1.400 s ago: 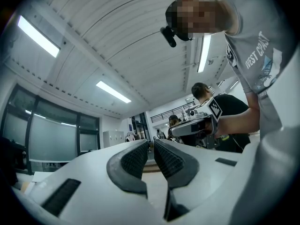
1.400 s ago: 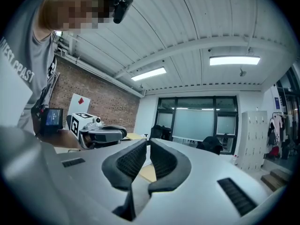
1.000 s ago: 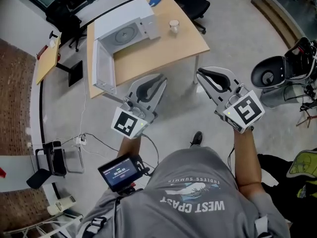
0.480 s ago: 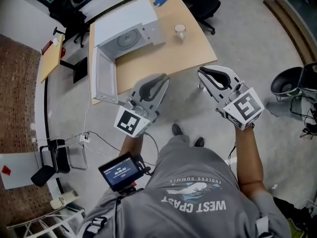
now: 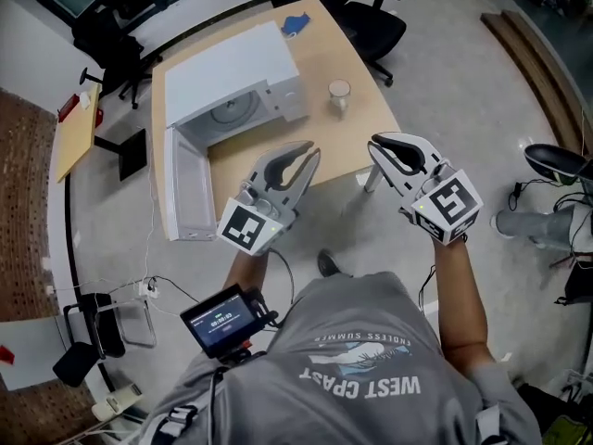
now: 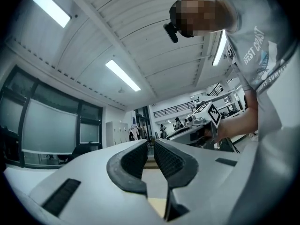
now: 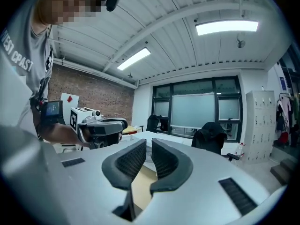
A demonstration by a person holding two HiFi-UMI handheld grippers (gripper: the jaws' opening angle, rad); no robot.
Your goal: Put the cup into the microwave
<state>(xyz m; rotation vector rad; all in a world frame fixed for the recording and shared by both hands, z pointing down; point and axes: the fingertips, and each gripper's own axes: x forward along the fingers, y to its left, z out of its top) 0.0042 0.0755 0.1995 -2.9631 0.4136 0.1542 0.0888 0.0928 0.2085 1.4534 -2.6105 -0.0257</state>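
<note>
A small pale cup (image 5: 339, 95) stands upright on the wooden table (image 5: 359, 61), to the right of the white microwave (image 5: 232, 74). The microwave's door (image 5: 186, 185) hangs wide open to the left, and the round turntable shows inside. My left gripper (image 5: 310, 152) (image 6: 151, 144) hovers at the table's near edge in front of the microwave, shut and holding nothing. To its right, my right gripper (image 5: 378, 144) (image 7: 149, 142) is also shut and holding nothing, just short of the cup. Both point level across the room.
A blue object (image 5: 296, 24) lies at the table's far corner. A black office chair (image 5: 372, 15) stands behind the table, with more chairs (image 5: 109, 24) at the far left. A narrow side table (image 5: 74, 130) is on the left, and cables (image 5: 162, 272) trail on the floor.
The person has walked toward the table. The table, microwave and cup now sit closer and lower in the head view, and both grippers have reached the table's near edge, still shut.
</note>
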